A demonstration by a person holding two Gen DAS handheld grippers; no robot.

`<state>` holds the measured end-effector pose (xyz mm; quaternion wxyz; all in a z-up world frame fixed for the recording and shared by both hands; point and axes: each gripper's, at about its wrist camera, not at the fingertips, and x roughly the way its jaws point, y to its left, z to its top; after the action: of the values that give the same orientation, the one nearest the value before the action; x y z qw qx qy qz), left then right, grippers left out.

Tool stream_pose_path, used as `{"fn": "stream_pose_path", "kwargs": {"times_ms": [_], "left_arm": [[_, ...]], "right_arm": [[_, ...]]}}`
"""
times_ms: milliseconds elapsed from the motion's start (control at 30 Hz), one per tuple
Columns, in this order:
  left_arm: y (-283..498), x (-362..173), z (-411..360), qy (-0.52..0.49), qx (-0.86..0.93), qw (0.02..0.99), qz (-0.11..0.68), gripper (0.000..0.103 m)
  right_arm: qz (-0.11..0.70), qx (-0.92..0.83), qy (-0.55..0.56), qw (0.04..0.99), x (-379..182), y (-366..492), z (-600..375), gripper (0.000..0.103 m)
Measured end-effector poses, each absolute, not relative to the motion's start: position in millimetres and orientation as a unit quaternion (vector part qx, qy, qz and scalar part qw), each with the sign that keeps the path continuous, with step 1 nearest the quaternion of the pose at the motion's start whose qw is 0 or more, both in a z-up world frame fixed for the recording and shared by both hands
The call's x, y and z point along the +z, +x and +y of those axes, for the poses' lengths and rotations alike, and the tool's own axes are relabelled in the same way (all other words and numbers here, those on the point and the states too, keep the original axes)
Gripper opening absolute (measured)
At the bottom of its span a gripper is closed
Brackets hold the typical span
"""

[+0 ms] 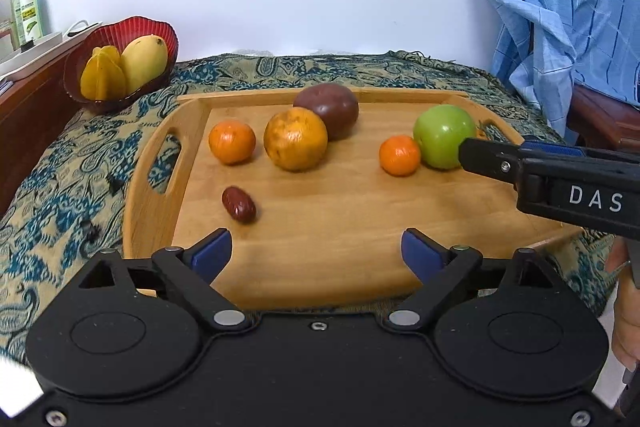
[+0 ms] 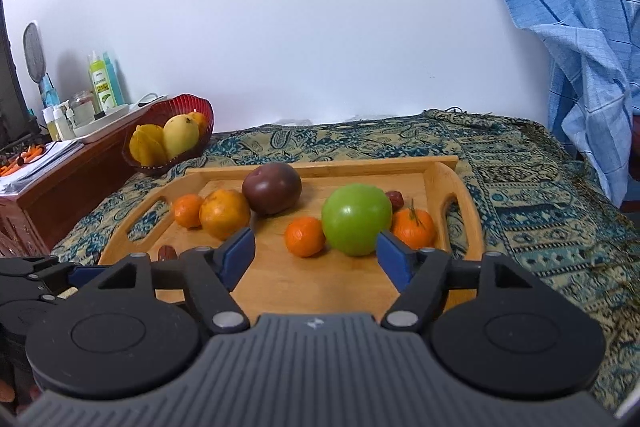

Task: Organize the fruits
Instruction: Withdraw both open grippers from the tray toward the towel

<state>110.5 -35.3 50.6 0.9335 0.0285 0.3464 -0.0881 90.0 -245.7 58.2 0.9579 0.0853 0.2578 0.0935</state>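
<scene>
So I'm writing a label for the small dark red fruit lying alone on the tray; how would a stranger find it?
Start at the wooden tray on the patterned cloth. Nearest its left handle, in front of the oranges, lies the red date. It alone there is oblong, wrinkled and dark red.

Tray [image 1: 192, 131] near half bare wood, open to approach. Obstacles: date [image 1: 239, 204] at 9 o'clock, orange cluster [image 1: 295, 139] at 11, green apple [image 1: 444, 135] with right gripper [image 1: 532, 167] at 2.

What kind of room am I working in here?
Probably a lived-in home room: a paisley cloth under the wooden tray, toiletry bottles on a wooden cabinet, and a blue checked garment hanging nearby.
</scene>
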Motion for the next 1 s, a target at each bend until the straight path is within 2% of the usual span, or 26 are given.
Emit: {"fn": "stream_pose_path", "kwargs": {"times_ms": [333, 467, 1000], "left_arm": [[62.2, 44.9, -21.8, 0.028, -0.087, 0.936, 0.34, 0.096], [39.4, 40.3, -13.7, 0.025, -0.067, 0.945, 0.32, 0.102], [-0.9, 21.5, 31.1, 0.032, -0.027, 0.954, 0.296, 0.102]], "right_arm": [[0.257, 0.082, 0.078, 0.96, 42.1, 43.7, -243.7, 0.08], [0.248, 0.079, 0.062, 0.964, 35.4, 18.3, -236.7, 0.08], [0.224, 0.016, -0.008, 0.975, 2.7, -46.4, -199.4, 0.085]]}}
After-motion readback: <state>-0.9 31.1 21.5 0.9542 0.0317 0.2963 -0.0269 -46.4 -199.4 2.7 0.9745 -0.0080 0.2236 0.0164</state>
